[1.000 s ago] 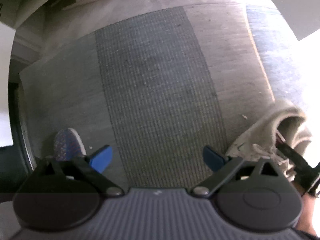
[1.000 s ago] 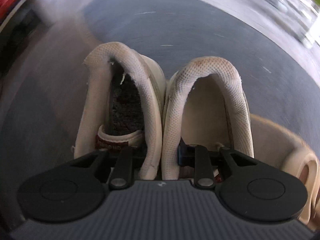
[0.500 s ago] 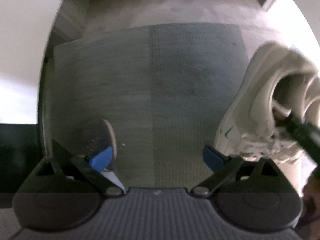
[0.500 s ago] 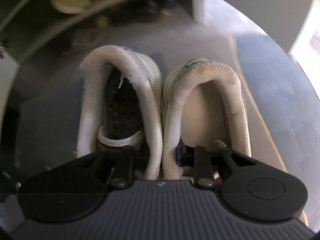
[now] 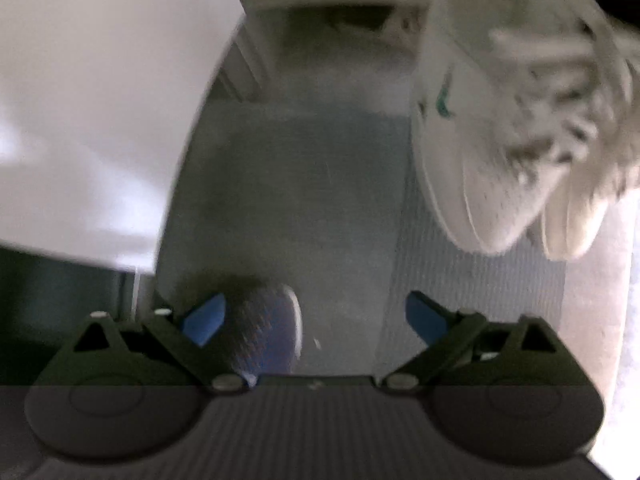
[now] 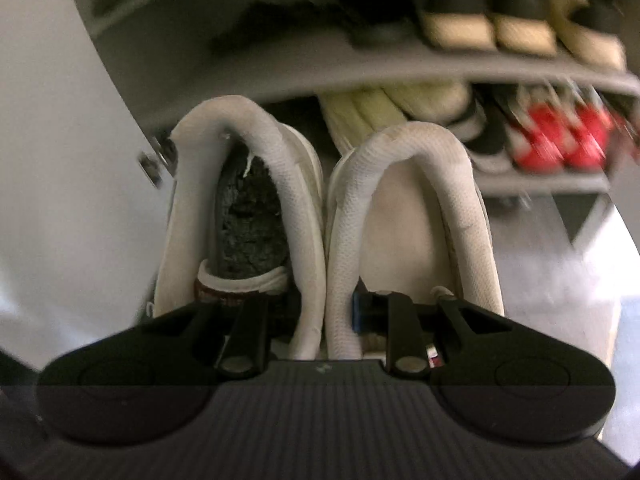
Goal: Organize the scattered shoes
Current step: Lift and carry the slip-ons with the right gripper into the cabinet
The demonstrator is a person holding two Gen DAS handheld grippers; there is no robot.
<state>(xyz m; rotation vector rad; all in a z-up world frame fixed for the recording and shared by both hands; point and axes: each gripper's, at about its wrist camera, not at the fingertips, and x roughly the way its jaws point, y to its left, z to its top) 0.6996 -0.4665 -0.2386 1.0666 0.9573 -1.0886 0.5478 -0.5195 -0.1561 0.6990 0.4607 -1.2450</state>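
The right gripper (image 6: 320,312) clamps its black fingers on the two touching inner collars of a pair of off-white lace-up leather sneakers (image 6: 324,216), one finger down inside each shoe. Pinching the adjoining walls together lets one tool carry both shoes as a unit. The heels point away from the camera toward a grey open-fronted shoe rack (image 6: 360,68) that fills the view from ten to two o'clock. It already holds cream sandals with black straps (image 6: 488,12) at one o'clock, and red-and-white shoes (image 6: 560,140) on the shelf below, at about three o'clock. The gripper looks held level with the lower shelf and aimed straight at it, probably to slide the pair in heels first.

The left gripper (image 5: 312,320) hangs low with its blue-padded fingers (image 5: 202,322) spread wide and holding nothing. It looks down on a grey ribbed doormat (image 5: 312,184). A blue speckled knit shoe toe (image 5: 264,328) sits at seven o'clock, just beside the left pad. The carried sneakers show blurred at two o'clock in this view, toes down, off the mat.
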